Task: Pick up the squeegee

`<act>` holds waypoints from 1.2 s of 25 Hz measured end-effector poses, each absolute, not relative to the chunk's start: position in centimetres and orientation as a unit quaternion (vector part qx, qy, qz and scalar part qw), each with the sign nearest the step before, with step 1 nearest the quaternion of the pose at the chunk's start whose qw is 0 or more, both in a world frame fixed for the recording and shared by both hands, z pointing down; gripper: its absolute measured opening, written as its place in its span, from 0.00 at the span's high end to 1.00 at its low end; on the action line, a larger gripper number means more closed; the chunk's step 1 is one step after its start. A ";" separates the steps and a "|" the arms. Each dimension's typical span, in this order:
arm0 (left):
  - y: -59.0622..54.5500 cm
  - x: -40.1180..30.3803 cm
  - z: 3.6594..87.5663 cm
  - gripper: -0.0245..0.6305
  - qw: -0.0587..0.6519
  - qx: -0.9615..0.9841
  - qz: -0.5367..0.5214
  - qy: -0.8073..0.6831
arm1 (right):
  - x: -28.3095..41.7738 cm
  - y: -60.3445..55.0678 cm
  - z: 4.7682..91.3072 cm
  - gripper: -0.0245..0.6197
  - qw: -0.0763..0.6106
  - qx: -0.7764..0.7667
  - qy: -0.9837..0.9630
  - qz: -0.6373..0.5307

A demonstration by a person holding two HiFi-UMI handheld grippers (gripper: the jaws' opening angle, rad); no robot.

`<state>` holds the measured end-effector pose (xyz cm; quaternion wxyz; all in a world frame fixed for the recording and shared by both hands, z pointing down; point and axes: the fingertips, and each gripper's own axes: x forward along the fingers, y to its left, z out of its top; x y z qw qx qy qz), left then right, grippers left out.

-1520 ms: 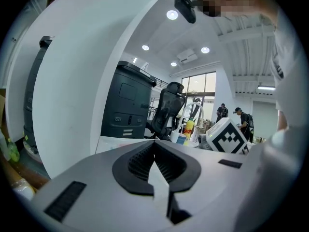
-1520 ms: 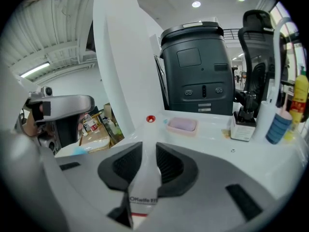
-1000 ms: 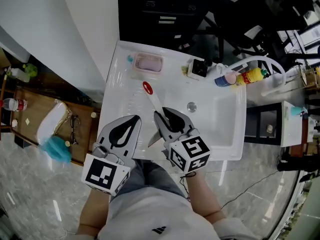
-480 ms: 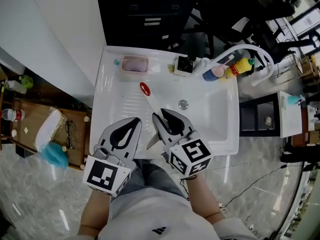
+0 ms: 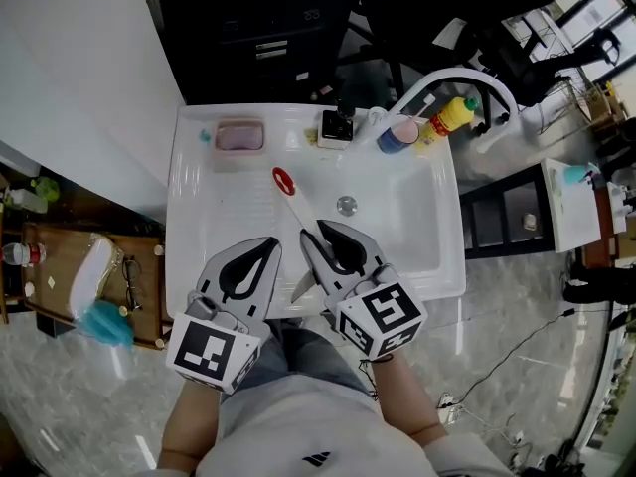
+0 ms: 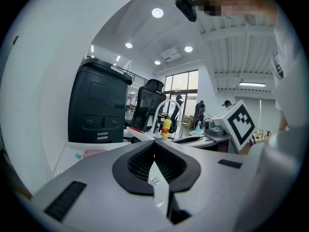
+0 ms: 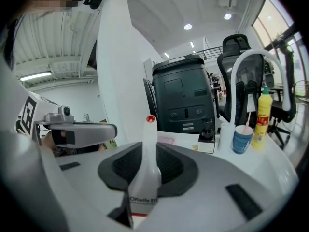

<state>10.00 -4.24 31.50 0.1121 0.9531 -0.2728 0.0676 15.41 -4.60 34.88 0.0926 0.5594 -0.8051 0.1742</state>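
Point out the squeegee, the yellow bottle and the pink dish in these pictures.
squeegee (image 5: 295, 204): head view, on its white handle.
yellow bottle (image 7: 263, 115): right gripper view, on its body.
pink dish (image 5: 239, 135): head view, on its middle.

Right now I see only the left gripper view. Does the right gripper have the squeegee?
Observer: Yes. In its own view, the right gripper is shut on the squeegee, which runs up between the pads.
Operator: Where does it point?
Observer: Toward the back of the sink. In the head view its red end is over the ribbed drainboard.
Operator: What's to its right?
Observer: The basin, with the drain apart from the squeegee.
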 end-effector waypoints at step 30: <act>0.3 18.9 29.3 0.94 0.080 0.979 0.071 -0.171 | 23.0 1.2 29.9 0.81 0.045 0.628 -0.766 0.129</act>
